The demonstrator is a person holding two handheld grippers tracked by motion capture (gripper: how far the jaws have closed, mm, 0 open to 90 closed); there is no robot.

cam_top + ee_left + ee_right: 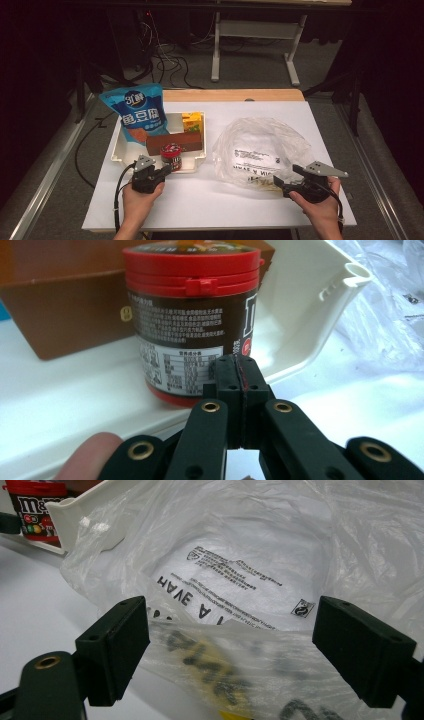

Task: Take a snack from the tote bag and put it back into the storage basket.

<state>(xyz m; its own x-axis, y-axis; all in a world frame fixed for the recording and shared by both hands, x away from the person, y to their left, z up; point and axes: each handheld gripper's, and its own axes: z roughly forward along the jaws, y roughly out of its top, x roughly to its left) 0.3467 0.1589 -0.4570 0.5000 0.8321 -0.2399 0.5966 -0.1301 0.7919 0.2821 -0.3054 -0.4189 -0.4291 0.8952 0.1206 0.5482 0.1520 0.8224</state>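
Left gripper (pixel 239 371) was clenched empty, just in front of the candy jar (pixel 192 315) in the white tray (pixel 118 150) | right gripper (pixel 231 647) stood released astride the plastic bag (pixel 260 145) rim | nothing bagged yet.

Bright overhead light on the white table (pixel 210 195), dark surroundings, close foreground soft in both gripper views.
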